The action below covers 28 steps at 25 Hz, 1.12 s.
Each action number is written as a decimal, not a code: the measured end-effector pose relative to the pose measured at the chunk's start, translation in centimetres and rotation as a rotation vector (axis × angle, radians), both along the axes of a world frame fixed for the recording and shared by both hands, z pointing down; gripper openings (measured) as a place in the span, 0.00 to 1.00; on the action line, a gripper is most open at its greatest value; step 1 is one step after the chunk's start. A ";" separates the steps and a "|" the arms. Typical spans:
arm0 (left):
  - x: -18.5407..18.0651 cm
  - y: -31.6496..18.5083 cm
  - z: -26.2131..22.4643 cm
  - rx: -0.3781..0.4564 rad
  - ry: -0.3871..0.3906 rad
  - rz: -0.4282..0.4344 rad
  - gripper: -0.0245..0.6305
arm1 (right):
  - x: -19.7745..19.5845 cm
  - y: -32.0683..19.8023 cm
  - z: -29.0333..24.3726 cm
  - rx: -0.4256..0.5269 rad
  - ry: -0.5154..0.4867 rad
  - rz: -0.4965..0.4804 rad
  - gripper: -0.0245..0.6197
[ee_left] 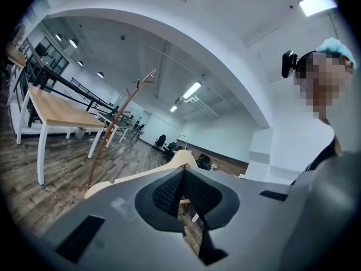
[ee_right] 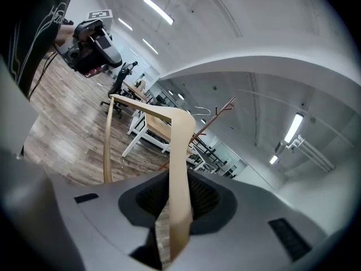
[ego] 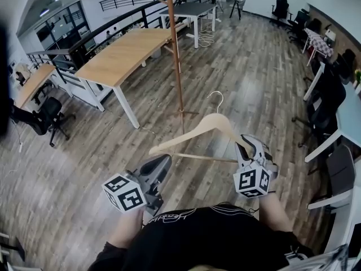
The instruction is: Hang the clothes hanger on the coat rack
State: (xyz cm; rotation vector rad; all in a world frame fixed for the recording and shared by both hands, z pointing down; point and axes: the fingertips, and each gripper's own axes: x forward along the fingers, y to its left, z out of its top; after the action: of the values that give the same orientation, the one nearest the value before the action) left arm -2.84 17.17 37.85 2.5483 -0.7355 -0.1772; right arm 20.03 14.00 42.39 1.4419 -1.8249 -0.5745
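A pale wooden clothes hanger [ego: 207, 126] with a metal hook [ego: 218, 98] is held level over the floor in front of me. My right gripper [ego: 246, 147] is shut on its right arm; in the right gripper view that arm [ee_right: 179, 168] runs straight between the pads. My left gripper [ego: 162, 164] is shut and empty, just below the hanger's left end. In the left gripper view the hanger [ee_left: 141, 174] lies beyond the closed jaws. The brown coat rack [ego: 176, 55] stands just beyond the hanger; its pegs are cut off at the frame's top. It also shows as the coat rack [ee_left: 120, 116].
A long wooden table [ego: 127, 52] with white legs stands left of the rack, and a grey table [ego: 194, 9] behind it. A black office chair [ego: 48, 116] is at the left. Desks and chairs [ego: 328, 103] line the right side. A railing [ego: 84, 38] runs behind the tables.
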 end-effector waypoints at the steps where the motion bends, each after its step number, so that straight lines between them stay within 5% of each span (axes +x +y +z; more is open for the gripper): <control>1: 0.9 -0.5 0.0 0.002 0.001 0.003 0.05 | 0.9 -0.5 0.0 0.000 0.003 0.003 0.22; 12: 6.7 -3.3 -1.2 0.054 0.003 -0.009 0.05 | 7.6 -4.0 -1.1 0.044 0.019 0.008 0.22; 28: 5.4 -11.1 -0.9 0.055 0.037 -0.030 0.05 | 6.1 -11.9 -0.7 0.048 0.037 -0.014 0.22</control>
State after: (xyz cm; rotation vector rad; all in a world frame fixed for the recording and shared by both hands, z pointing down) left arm 2.55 6.10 36.93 2.5798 -0.7651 -0.2568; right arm 26.13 2.10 41.65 1.4417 -1.8048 -0.6512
